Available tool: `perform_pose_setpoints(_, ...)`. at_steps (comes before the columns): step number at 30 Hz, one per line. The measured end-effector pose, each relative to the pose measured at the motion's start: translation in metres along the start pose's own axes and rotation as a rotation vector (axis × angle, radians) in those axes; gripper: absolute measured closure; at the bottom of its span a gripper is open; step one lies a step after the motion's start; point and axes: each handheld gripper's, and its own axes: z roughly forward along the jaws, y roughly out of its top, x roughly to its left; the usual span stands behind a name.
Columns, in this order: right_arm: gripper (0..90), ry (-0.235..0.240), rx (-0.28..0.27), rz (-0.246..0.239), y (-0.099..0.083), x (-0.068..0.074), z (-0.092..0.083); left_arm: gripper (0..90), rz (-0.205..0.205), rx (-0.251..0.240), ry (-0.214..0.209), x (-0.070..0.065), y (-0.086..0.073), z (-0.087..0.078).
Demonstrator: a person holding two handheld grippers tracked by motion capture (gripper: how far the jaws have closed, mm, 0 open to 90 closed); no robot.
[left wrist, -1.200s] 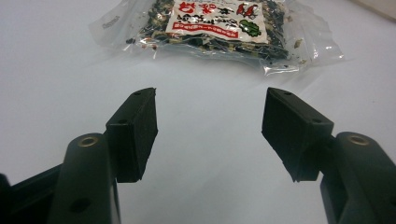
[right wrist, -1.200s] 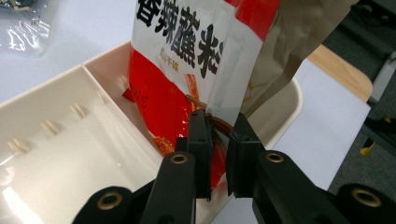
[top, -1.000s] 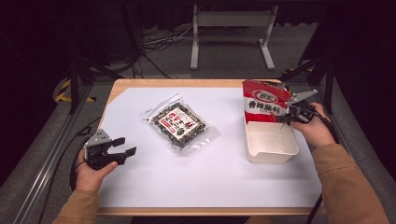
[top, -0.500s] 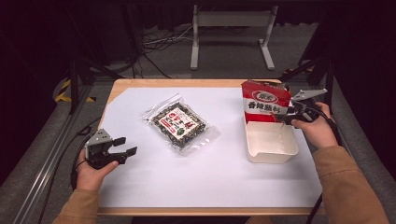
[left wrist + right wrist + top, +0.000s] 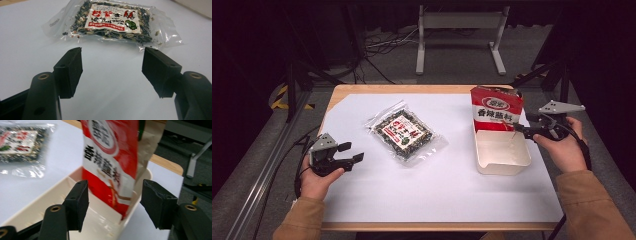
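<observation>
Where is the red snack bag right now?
In the high view the red snack bag stands upright at the far end of the cream tray, on the table's right side, just ahead of the open right gripper.

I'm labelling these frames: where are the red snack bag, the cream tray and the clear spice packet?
red snack bag [image 5: 495, 111], high view, on its printed front.
cream tray [image 5: 502, 168], high view, on its near rim.
clear spice packet [image 5: 112, 20], left gripper view, on its label.

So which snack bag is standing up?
The red bag stands upright in the far end of the cream tray. The clear bag lies flat on the white sheet.
</observation>
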Motion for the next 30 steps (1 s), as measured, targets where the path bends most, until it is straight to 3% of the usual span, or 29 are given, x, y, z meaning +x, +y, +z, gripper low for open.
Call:
perform_pose_setpoints(7, 38.6, 0.038, -0.075, 0.042, 0.007, 0.023, -0.019, 31.4, 0.002, -0.016, -0.001, -0.003, 0.003, -0.002)
perform_pose_setpoints(17, 36.0, 0.129, -0.136, 0.012, 0.004, 0.058, -0.029, 27.8, 0.010, -0.028, -0.003, -0.006, 0.006, -0.003)
perform_pose_setpoints(30, 35.2, 0.175, -0.163, -0.055, 0.000, 0.092, -0.024, 18.9, -0.060, -0.006, 0.036, -0.001, 0.019, 0.012)
